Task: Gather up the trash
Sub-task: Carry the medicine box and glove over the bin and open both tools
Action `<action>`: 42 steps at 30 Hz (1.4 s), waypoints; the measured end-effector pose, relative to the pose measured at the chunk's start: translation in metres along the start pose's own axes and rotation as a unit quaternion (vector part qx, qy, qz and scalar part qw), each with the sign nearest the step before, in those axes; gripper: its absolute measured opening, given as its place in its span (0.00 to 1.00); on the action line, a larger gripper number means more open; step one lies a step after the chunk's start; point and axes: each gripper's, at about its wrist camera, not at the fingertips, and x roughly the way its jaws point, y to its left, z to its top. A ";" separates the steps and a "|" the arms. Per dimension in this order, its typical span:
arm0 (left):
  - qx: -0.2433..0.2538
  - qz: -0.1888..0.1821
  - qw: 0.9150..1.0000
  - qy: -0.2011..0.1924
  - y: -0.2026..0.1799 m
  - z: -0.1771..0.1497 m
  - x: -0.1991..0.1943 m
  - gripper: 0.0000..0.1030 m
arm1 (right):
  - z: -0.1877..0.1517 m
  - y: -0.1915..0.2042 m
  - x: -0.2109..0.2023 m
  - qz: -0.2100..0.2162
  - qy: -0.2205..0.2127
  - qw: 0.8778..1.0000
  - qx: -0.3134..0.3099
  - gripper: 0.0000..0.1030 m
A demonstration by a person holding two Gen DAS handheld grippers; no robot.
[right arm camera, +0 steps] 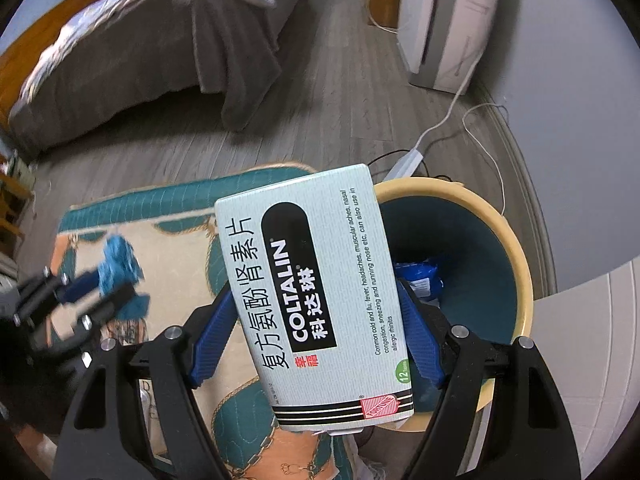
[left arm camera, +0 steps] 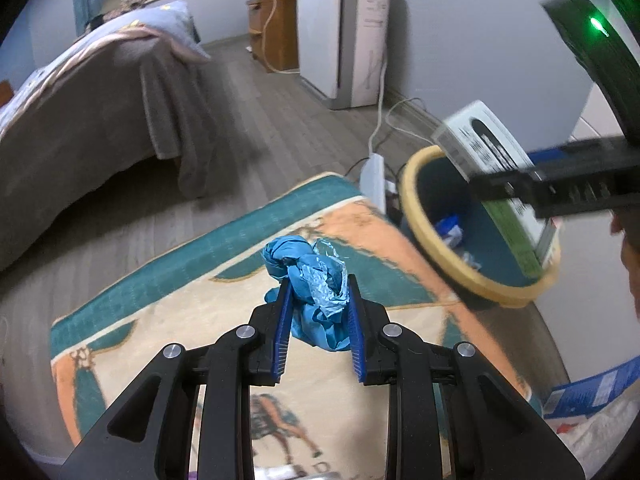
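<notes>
My left gripper is shut on a crumpled blue plastic bag and holds it above the patterned rug. My right gripper is shut on a pale green Coltalin medicine box and holds it over the left rim of a yellow-rimmed, teal trash bin. In the left wrist view the box and right gripper hang over the bin. A blue wrapper lies inside the bin. The left gripper with the bag shows blurred at left in the right wrist view.
A bed with a brown blanket stands at left. A white appliance stands by the far wall, with a power strip and cables beside the bin. A blue box lies at right on the rug's edge.
</notes>
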 end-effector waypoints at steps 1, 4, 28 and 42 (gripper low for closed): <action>0.008 0.001 1.000 -0.002 -0.008 0.001 0.000 0.26 | 0.000 -0.004 -0.001 -0.001 -0.002 1.000 0.001 0.73; 0.025 -0.006 1.000 -0.003 -0.030 0.005 0.001 0.26 | 0.002 -0.019 -0.006 0.012 -0.009 1.000 0.019 0.73; 0.109 -0.071 0.991 0.006 -0.154 0.050 0.044 0.26 | -0.026 -0.143 0.019 -0.005 0.016 0.989 0.144 0.73; 0.090 -0.029 0.995 -0.006 -0.135 0.054 0.070 0.74 | -0.018 -0.128 0.027 0.035 0.009 0.990 0.140 0.84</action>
